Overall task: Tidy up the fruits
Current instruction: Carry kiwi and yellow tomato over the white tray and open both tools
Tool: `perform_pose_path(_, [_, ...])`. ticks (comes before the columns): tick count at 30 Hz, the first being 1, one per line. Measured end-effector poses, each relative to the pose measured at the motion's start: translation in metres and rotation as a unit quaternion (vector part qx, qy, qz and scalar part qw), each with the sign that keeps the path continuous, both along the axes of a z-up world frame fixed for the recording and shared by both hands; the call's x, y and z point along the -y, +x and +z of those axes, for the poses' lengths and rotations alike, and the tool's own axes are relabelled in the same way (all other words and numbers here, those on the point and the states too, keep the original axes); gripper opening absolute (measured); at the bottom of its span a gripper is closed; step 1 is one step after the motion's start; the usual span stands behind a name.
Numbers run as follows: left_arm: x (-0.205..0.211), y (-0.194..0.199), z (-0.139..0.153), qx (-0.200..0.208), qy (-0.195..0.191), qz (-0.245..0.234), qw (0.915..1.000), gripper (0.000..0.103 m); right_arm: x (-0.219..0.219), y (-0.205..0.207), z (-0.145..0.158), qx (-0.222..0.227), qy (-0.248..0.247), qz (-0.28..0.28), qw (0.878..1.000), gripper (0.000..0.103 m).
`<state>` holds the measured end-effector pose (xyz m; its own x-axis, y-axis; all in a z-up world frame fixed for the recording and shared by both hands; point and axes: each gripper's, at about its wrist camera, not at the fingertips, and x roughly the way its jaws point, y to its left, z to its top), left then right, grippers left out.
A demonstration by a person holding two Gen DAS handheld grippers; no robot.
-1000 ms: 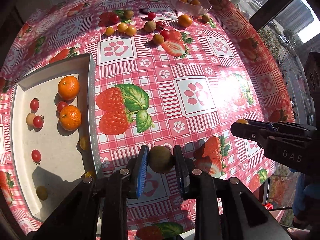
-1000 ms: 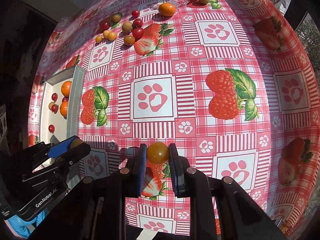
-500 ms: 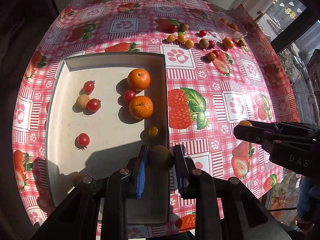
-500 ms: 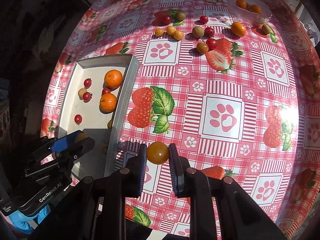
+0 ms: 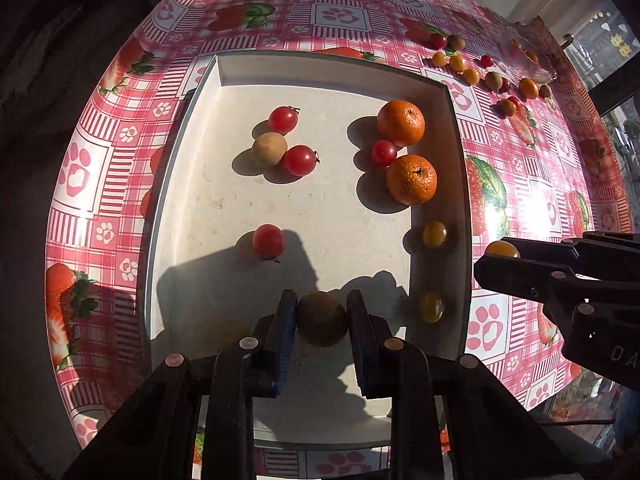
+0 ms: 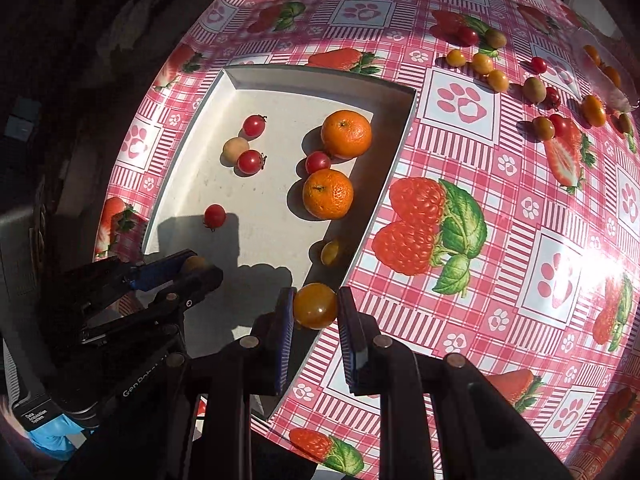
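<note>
Pinching a brownish-green fruit (image 5: pixel 321 319) over the tray's (image 5: pixel 256 62) near end, the left gripper (image 5: pixel 322 320) points down — the right gripper (image 6: pixel 315 306) clamps a yellow-orange tomato (image 6: pixel 315 305) above the tray's right rim. Farther in lie two oranges (image 5: pixel 401 123) and red tomatoes (image 5: pixel 283 119); loose fruit (image 6: pixel 482 63) dots the far tablecloth (image 6: pixel 520 240).

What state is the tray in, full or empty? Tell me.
Partly filled. The tray holds two oranges, several cherry tomatoes and a pale fruit; much of its floor is bare.
</note>
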<state>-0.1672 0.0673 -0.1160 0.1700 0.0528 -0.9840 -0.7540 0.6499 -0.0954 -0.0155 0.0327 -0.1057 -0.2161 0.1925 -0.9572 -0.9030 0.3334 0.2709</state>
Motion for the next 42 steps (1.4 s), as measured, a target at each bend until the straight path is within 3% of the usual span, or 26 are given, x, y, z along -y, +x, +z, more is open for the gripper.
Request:
perform_pose_path(8, [-0.008, 0.000, -0.017, -0.015, 0.005, -0.012, 0.9998, 0.027, -0.031, -0.018, -0.037, -0.023, -0.031, 0.017, 0.999, 0.024])
perform_pose_path(14, [-0.019, 0.001, -0.033, -0.026, 0.001, -0.014, 0.9996, 0.027, -0.042, -0.021, -0.052, -0.023, -0.041, 0.030, 0.998, 0.024])
perform_pose_path(19, [-0.011, 0.008, -0.037, -0.033, 0.020, -0.036, 0.9986, 0.028, -0.048, -0.026, -0.058, -0.021, -0.044, 0.053, 0.997, 0.026])
perform_pose_path(20, [-0.011, 0.009, -0.037, -0.034, 0.021, -0.039, 0.9984, 0.030, -0.049, -0.028, -0.059, -0.021, -0.045, 0.061, 0.997, 0.029])
perform_pose_path(21, [-0.010, 0.010, -0.038, -0.033, 0.017, -0.039, 0.9985, 0.041, -0.051, -0.030, -0.059, -0.024, -0.045, 0.065, 0.997, 0.032])
perform_pose_path(22, [-0.010, 0.011, -0.038, -0.034, 0.016, -0.037, 0.9986, 0.060, -0.052, -0.031, -0.059, -0.031, -0.044, 0.067, 0.996, 0.040])
perform_pose_path(24, [-0.009, 0.011, -0.035, -0.037, 0.035, -0.031, 0.9982, 0.063, -0.054, -0.032, -0.058, -0.033, -0.045, 0.065, 0.996, 0.049])
perform_pose_path(29, [-0.012, 0.009, -0.026, -0.037, 0.031, -0.018, 0.9986, 0.064, -0.049, -0.026, -0.046, -0.041, -0.037, 0.053, 0.997, 0.057])
perform_pose_path(31, [-0.012, 0.008, -0.021, -0.043, 0.040, -0.011, 0.9982, 0.081, -0.047, -0.026, -0.038, -0.032, -0.034, 0.055, 0.997, 0.060])
perform_pose_path(34, [-0.013, 0.003, -0.010, -0.033, 0.041, -0.002, 0.9986, 0.094, -0.040, -0.020, -0.024, -0.019, -0.031, 0.042, 0.998, 0.078])
perform_pose_path(36, [-0.014, 0.001, -0.003, -0.023, 0.034, 0.011, 0.9991, 0.102, -0.035, -0.015, -0.014, -0.012, -0.024, 0.033, 0.999, 0.082])
perform_pose_path(42, [-0.004, -0.008, 0.024, -0.025, 0.050, 0.013, 0.9984, 0.102, -0.024, -0.013, 0.015, 0.047, -0.023, 0.028, 0.998, 0.089])
